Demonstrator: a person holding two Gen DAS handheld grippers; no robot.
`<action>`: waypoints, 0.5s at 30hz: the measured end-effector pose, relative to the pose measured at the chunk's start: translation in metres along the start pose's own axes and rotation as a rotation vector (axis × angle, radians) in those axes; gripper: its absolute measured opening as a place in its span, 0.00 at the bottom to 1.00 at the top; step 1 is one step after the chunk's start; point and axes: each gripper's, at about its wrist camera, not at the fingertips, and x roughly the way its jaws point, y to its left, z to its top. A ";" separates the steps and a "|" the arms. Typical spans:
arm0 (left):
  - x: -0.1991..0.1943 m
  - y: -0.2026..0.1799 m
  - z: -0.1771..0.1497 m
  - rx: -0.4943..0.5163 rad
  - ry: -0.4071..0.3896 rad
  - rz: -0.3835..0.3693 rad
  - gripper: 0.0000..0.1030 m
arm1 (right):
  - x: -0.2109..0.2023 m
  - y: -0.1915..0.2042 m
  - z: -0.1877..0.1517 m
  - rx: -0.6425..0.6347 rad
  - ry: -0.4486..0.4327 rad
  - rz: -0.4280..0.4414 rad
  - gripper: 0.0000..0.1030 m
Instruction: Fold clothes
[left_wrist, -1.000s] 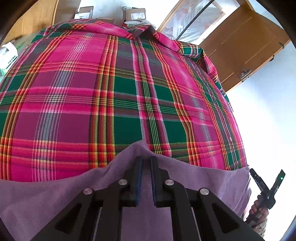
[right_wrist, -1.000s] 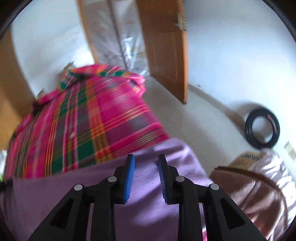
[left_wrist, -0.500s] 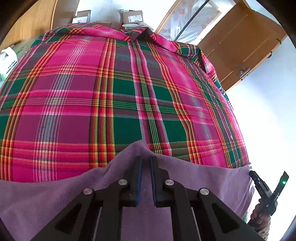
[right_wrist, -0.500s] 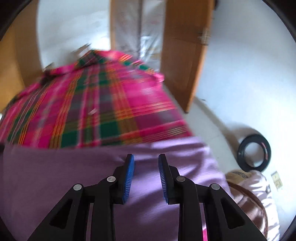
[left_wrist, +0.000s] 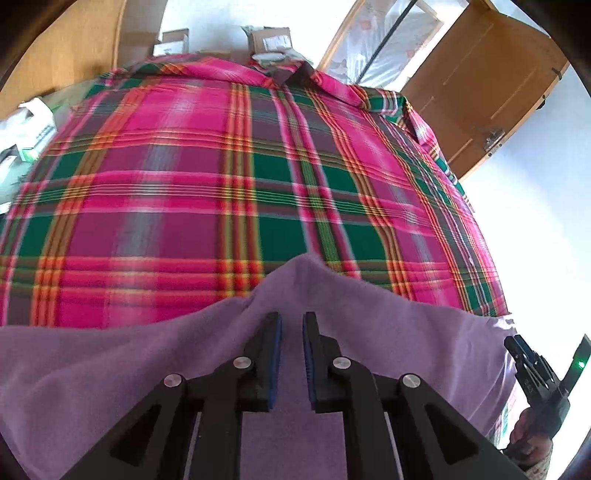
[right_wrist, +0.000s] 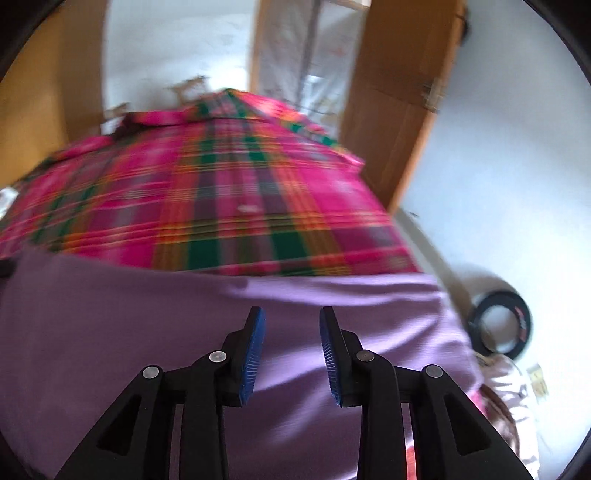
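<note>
Your left gripper (left_wrist: 291, 321) pinches a raised peak of the purple garment (left_wrist: 388, 343) between nearly closed fingers, your right gripper (right_wrist: 291, 314) hangs spread apart over the same cloth, which lies across the near edge of the pink-and-green plaid tablecloth (left_wrist: 207, 177).

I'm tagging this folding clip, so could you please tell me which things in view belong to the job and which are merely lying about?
Job: purple garment; left gripper; right gripper; plaid cloth underneath.

Lying about: cardboard boxes; black ring; wooden door.
</note>
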 end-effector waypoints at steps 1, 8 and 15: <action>-0.003 0.002 -0.004 0.001 -0.005 0.008 0.11 | -0.004 0.008 -0.003 -0.012 -0.011 0.035 0.31; -0.022 0.024 -0.031 -0.015 -0.018 0.020 0.11 | -0.003 0.046 -0.024 -0.029 0.026 0.089 0.31; -0.041 0.032 -0.057 -0.003 -0.062 0.086 0.11 | -0.026 0.066 -0.024 -0.035 -0.014 0.111 0.31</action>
